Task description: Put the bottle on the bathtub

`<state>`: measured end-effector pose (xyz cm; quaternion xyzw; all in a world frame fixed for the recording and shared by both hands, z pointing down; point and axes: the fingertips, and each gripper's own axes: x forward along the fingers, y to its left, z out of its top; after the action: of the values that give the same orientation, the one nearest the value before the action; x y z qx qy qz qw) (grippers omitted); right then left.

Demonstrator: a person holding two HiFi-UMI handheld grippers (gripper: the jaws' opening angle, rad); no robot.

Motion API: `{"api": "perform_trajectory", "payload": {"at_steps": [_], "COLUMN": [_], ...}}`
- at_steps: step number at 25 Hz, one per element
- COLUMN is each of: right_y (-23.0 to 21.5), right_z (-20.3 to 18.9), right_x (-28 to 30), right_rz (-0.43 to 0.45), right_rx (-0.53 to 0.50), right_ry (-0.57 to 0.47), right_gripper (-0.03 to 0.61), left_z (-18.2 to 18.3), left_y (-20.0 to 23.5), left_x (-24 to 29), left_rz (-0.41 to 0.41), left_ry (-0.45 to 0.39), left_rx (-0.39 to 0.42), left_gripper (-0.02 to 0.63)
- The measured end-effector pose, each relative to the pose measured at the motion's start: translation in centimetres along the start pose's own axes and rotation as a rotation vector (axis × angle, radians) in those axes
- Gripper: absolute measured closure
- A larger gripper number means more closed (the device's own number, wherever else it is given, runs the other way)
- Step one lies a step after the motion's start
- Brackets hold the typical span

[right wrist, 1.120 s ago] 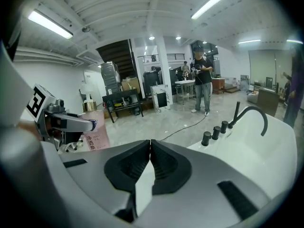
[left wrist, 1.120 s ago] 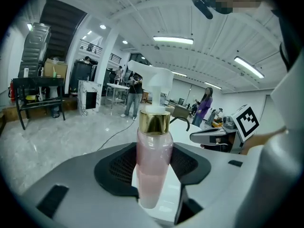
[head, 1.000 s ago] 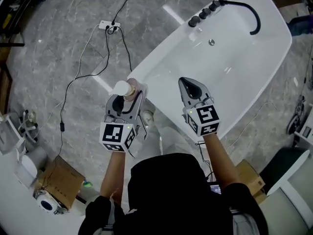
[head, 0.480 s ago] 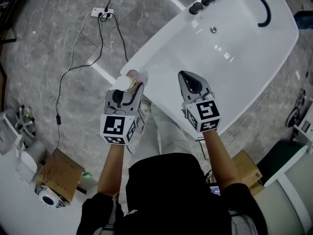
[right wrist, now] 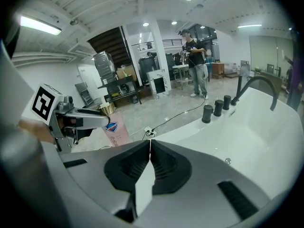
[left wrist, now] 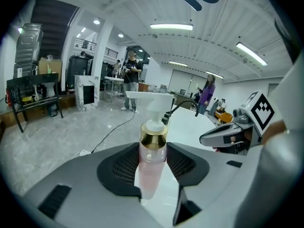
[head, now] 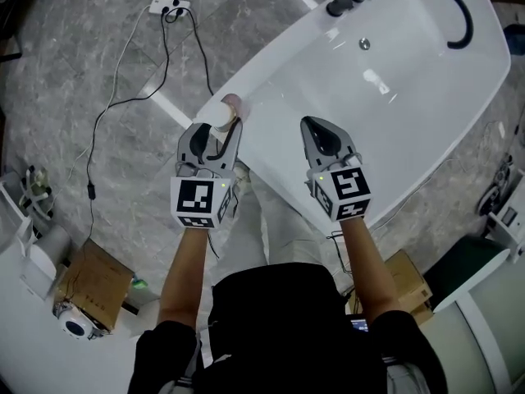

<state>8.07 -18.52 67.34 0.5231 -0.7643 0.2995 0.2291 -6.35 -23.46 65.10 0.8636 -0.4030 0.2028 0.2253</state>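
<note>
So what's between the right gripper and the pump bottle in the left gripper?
Only bare white bathtub rim, as the head view shows; nothing else sits between the shut right gripper and the pump bottle clamped in the left gripper.

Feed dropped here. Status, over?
Left tool shut on bottle. Bottle at tub rim, not yet released. Right tool shut, empty. Nothing in the way.

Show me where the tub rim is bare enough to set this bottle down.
The bathtub rim is bare from the bottle, held in the left gripper, up to the knobs. The near rim between that and the shut right gripper is bare too. Crowded only at the far end: knobs and black spout.
</note>
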Motion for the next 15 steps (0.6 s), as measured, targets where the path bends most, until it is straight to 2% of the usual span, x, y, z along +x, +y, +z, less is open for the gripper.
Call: {"api": "perform_trajectory", "payload": {"at_steps": [5,15], "right_y": [-0.3,-0.5], "right_z": [-0.8,-1.8], "right_x": [1.1,2.1], "right_rz": [0.009,0.041], "right_rx": [0.002,0.005], "right_ry": [0.016,0.031], "right_gripper": [0.554,0.554], "left_z": [0.1,0.7], "left_y": [0.7,1.2], "left_x": [1.0,3.1], "left_rz": [0.005,0.026], "left_ry": [-0.021,-0.04], "left_rx": [-0.028,-0.011], "left_gripper": [0.425,0.426]}}
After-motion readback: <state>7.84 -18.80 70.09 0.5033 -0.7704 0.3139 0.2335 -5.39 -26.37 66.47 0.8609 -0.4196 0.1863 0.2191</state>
